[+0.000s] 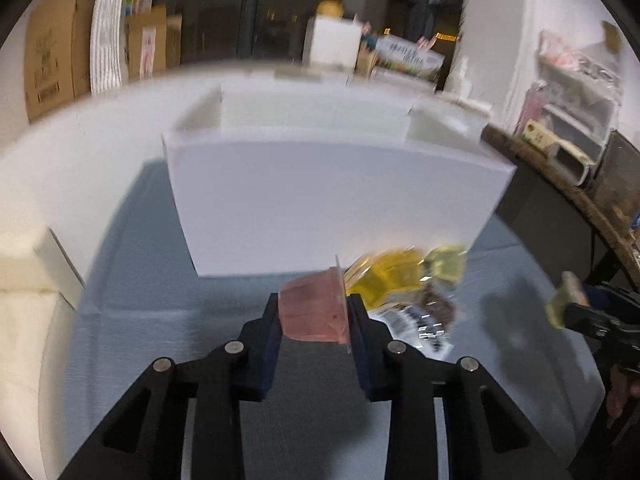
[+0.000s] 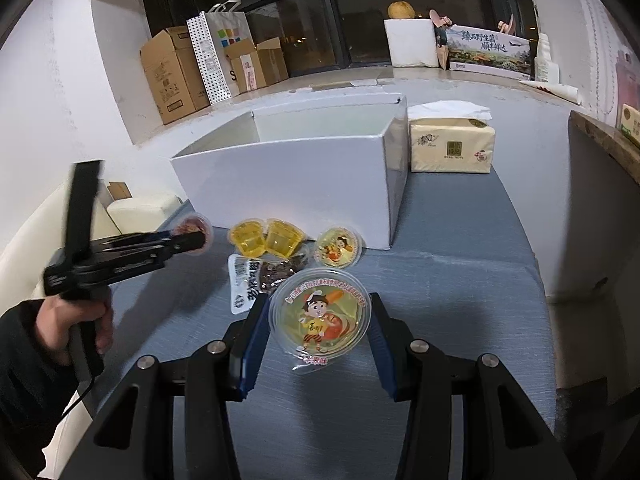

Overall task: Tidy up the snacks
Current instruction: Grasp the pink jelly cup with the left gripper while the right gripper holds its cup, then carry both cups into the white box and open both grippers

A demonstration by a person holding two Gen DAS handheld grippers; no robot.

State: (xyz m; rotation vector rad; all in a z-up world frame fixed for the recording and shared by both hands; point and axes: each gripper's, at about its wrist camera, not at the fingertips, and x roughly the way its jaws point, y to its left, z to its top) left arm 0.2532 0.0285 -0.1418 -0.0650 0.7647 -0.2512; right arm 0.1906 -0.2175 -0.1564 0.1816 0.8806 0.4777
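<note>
Left gripper (image 1: 313,312) level and pointing toward the white box (image 1: 332,196) at frame centre, fingers (image 1: 270,332) clamped on a pink jelly cup (image 1: 314,308) turned on its side, lid rim against the right finger. In the right wrist view, same gripper (image 2: 188,240) at middle left, held pistol-style by a bare hand (image 2: 76,328) in a dark sleeve, tilted slightly upward over the blue-grey surface (image 2: 460,280). Right gripper (image 2: 318,316) low and forward, fingers (image 2: 254,336) closed against the sides of a large cartoon-lidded jelly cup (image 2: 320,316). Beyond it, near the box's front wall: two yellow jelly cups (image 2: 264,238) side by side, a smaller cartoon-lidded cup (image 2: 338,248), a clear snack packet (image 2: 260,276). Tissue pack (image 2: 450,146) at upper right, beside the box.
</note>
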